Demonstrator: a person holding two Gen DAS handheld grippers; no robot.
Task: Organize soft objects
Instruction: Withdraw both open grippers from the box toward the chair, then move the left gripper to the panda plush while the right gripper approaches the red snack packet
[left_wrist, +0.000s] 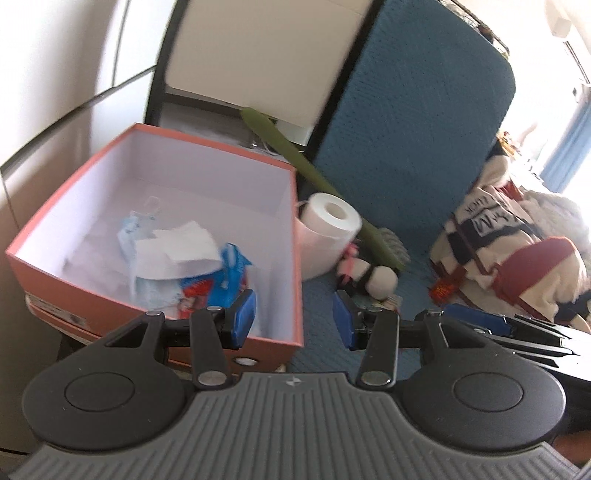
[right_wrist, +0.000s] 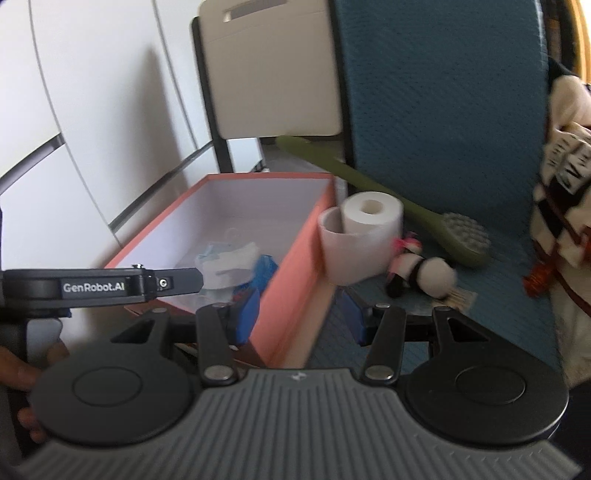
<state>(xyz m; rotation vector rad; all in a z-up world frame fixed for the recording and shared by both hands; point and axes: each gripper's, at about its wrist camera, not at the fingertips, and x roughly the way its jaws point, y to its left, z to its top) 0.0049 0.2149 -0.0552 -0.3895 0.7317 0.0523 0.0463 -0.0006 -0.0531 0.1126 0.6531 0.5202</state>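
Lying on its side on the blue quilted seat (left_wrist: 369, 369), close to the right of the toilet paper rolls (left_wrist: 325, 229): a small plush toy (left_wrist: 373, 277) in white and black with a pink bow. Same toy (right_wrist: 424, 275) in the right wrist view, touching nothing but the seat and a small card under it. Two white rolls (right_wrist: 354, 240) standing against the outer wall of a pink open box (left_wrist: 280, 206), one leaning on the other. Inside the box (right_wrist: 295, 236), on its white floor, a loose heap of soft things: crumpled white tissue (left_wrist: 177, 251), a pale blue pack and a blue and red wrapper (left_wrist: 229, 273). Behind the rolls, a long green brush (left_wrist: 295, 158) slanting down, bristle head (right_wrist: 461, 236) resting on the seat near the toy.

Left tool (left_wrist: 293, 319) hanging over the box's near right corner, blue pads apart, nothing between them. Right tool (right_wrist: 301, 314) likewise parted and empty, above the box's near edge; also visible at the right margin of the left view (left_wrist: 480, 325).

Further out, a folded patterned cloth (left_wrist: 498, 243) in cream, navy and red piled at the right of the seat. Upright blue quilted backrest (right_wrist: 443, 110) behind everything, a beige chair with a black frame (right_wrist: 266, 74) beyond the box, white cabinet fronts (right_wrist: 92, 110) at the left, bright window light at the far right
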